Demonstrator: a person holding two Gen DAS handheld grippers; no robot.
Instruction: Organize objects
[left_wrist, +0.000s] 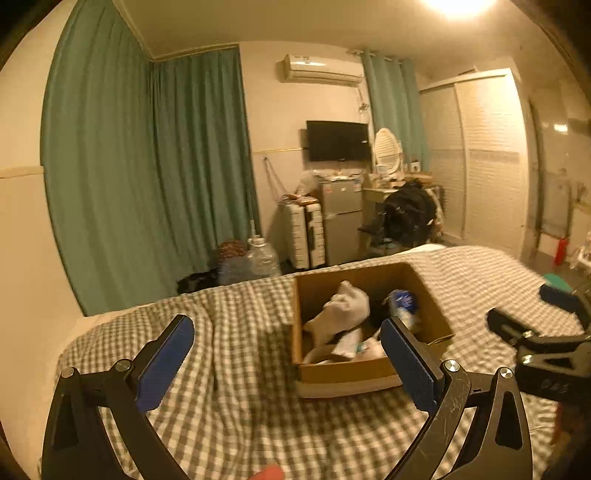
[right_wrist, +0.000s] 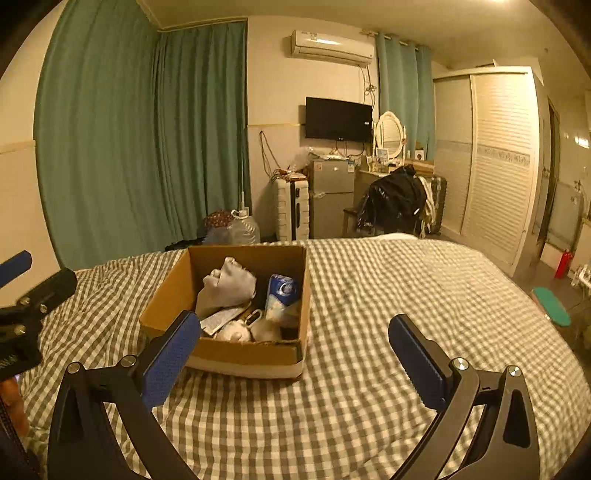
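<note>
Checked grey-and-white bedding (right_wrist: 369, 295) spreads wide across the bed, bare on every side of the open cardboard box (right_wrist: 177, 291) that sits on it. Everything loose seems to be inside already: a crumpled white cloth (right_wrist: 229, 284), a blue-and-white packet (right_wrist: 282, 291) standing against the right wall, a flat white pack (right_wrist: 221, 318) and paler bits I cannot make out. Nothing else lies on the cover, so I judge the sorting either nearly finished or waiting to be unpacked. Both tools hover short of the box, well apart from its rim: left gripper (left_wrist: 288, 354) and right gripper (right_wrist: 295, 347) each spread wide, holding nothing.
</note>
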